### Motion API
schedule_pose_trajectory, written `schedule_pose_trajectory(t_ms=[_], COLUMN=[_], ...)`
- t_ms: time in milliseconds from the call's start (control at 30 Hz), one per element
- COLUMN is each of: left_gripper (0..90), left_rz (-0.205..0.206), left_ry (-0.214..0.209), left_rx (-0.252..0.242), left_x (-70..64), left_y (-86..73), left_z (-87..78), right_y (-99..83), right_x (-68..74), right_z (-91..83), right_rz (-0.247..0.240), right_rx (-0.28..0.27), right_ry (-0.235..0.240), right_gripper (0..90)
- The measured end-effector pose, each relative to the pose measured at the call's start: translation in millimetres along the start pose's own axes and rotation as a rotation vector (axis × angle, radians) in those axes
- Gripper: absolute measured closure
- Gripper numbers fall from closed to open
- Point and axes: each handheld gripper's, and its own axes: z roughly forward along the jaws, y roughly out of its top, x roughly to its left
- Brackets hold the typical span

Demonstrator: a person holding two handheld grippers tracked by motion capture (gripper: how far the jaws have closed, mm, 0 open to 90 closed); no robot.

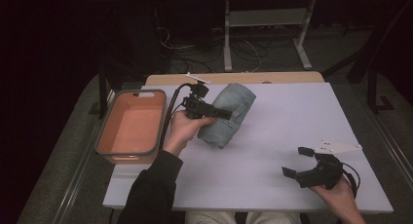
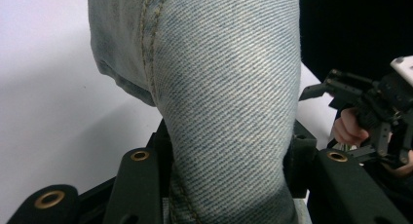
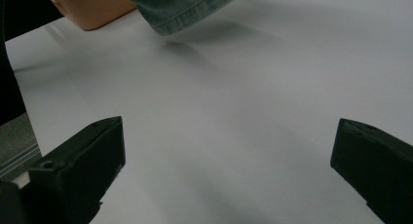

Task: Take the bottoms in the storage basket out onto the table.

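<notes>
A folded bundle of light blue jeans (image 1: pixel 228 114) lies on the white table (image 1: pixel 292 117), left of centre. My left gripper (image 1: pixel 221 113) reaches in from the bundle's left side and is shut on the denim. In the left gripper view the jeans (image 2: pixel 224 102) rise between the two black jaws, pinched at their base. My right gripper (image 1: pixel 298 161) hovers near the table's front right corner, open with nothing between its jaws. In the right gripper view the jaws stand wide apart over bare table (image 3: pixel 234 126), with the jeans' hem (image 3: pixel 180 7) at the top edge.
An orange bin with a grey rim (image 1: pixel 130 126) stands at the table's left edge, beside my left hand; its corner (image 3: pixel 92 9) also shows in the right gripper view. Cables and a metal stand (image 1: pixel 265 34) lie on the dark floor beyond the table.
</notes>
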Motion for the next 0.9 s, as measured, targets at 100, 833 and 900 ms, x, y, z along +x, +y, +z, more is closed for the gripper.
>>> schedule_pose_trajectory(t_ms=[100, 833, 900], left_gripper=[54.5, 53.9, 53.9], left_rz=[-0.002, 0.054, 0.060], left_ry=[-0.001, -0.012, -0.018], left_rx=[0.014, 0.113, 0.124], left_x=[0.9, -19.6, -21.6], left_y=[-2.2, -11.8, -12.9], left_z=[7.3, 55.1, 59.8], right_y=[0.0, 0.2, 0.3], right_x=[-0.1, 0.8, 0.9], right_z=[0.0, 0.9, 1.0], right_rz=[0.000, -0.002, -0.002], right_rx=[0.000, 0.004, 0.005], right_ry=[0.000, 0.006, 0.006], right_gripper=[0.0, 0.0, 0.0])
